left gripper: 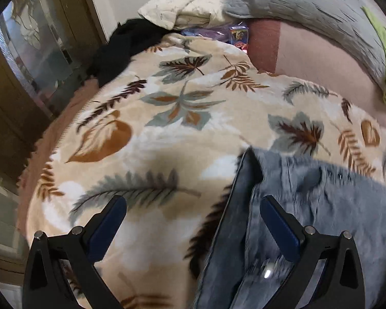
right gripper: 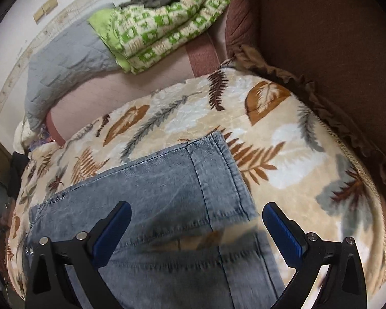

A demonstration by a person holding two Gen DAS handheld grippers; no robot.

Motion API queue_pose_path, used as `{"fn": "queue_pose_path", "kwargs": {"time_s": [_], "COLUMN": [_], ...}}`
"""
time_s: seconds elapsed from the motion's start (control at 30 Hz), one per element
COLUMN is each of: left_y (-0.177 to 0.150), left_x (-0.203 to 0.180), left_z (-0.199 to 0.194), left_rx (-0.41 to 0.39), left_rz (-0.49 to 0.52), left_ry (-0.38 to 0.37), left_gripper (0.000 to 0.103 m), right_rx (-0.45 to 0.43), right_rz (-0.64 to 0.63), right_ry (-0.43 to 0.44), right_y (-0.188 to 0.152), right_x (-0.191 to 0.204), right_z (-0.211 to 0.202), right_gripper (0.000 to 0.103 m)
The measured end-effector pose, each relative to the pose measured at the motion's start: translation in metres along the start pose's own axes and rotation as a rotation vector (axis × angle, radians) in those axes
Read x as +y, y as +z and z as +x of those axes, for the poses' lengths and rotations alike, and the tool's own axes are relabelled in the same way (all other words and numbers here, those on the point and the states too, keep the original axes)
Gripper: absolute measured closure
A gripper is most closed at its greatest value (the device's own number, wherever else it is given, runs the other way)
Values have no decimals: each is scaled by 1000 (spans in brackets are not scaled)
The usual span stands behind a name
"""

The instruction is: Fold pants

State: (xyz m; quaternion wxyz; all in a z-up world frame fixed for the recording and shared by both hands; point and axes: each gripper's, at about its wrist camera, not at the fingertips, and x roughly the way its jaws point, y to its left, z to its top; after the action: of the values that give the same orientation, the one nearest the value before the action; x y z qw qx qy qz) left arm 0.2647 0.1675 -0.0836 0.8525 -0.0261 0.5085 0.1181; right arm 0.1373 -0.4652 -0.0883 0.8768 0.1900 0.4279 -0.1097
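Right wrist view: faded grey-blue denim pants (right gripper: pixel 167 188) lie flat, hem toward the leaf-print blanket's (right gripper: pixel 283 139) far edge; right gripper (right gripper: pixel 195 221) and left gripper (left gripper: pixel 193 213) both gape wide, empty.

The blanket (left gripper: pixel 167 134) filling the middle of both views is cream with a print of rust-brown, dark brown and grey-blue leaves and feathers, and the pants (right gripper: pixel 167 193) at the bottom of each frame are faded blue-grey denim with darker stitched seams. Both the left gripper (left gripper: pixel 193 213) and the right gripper (right gripper: pixel 196 219) are black with dark blue pads. At upper right of the left view lies a grey quilt (left gripper: pixel 308 7), and at the top of the right view a green-and-cream checked blanket (right gripper: pixel 167 25) sits beside brown upholstery (right gripper: pixel 321 38).
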Motion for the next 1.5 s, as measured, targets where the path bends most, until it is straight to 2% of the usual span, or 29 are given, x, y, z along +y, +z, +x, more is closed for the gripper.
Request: {"fn": "queue_pose_path", "kwargs": {"time_s": [0.3, 0.33, 0.37, 0.43, 0.5, 0.57, 0.63, 0.73, 0.87, 0.93, 1.0, 1.03, 1.07, 1.13, 1.27, 1.5], "left_y": [37, 37, 37, 36, 34, 34, 36, 39, 41, 41, 41, 42, 42, 45, 46, 34], "left_x": [-55, -62, -67, -80, -92, -100, -105, -109, -108, -110, -107, -108, -108, -108, -102, -73], "left_z": [75, 84, 89, 104, 117, 119, 117, 115, 111, 109, 106, 104, 103, 96, 71, -2], "left_rx": [121, 136, 146, 184, 219, 192, 169, 146, 117, 104, 95, 88, 82, 61, 5, -99], "left_rz": [-7, 5, 13, 28, 44, 69, 86, 109, 115, 129, 128, 126, 125, 121, 120, 98], "left_ry": [-86, -91, -101, -148, -178, -169, -196, -194, -212, -212, -223, -228, -232, -246, -277, -370], "left_gripper": [0, 4, 9, 51, 67, 74, 95, 97, 99, 99, 100, 100, 100, 100, 101, 101], "right_rx": [10, 14, 21, 32, 50, 65, 74, 114, 152, 178, 208, 200, 195, 185, 111, 3], "right_rz": [45, 49, 58, 69, 78, 93, 107, 135, 157, 151, 108, 68, 45, 53, 64, 68], "right_ry": [-1, 3, 6, 0, 2, 15, 35, 54, 79, 56, 3, -33, -41, -46, 12, 94], "right_y": [49, 54, 60, 71, 81, 89, 94, 98, 98, 96, 93, 92, 92, 93, 93, 83], "right_x": [-14, -18, -22, -30, -36, -41, -44, -46, -46, -42, -34, -28, -25, -25, -28, -35], "right_z": [49, 55, 61, 71, 83, 95, 106, 126, 148, 157, 166, 166, 164, 159, 125, 40], "right_gripper": [0, 0, 0, 0, 0, 0, 0, 2, 11, 17, 32, 44, 66, 80, 82, 85]}}
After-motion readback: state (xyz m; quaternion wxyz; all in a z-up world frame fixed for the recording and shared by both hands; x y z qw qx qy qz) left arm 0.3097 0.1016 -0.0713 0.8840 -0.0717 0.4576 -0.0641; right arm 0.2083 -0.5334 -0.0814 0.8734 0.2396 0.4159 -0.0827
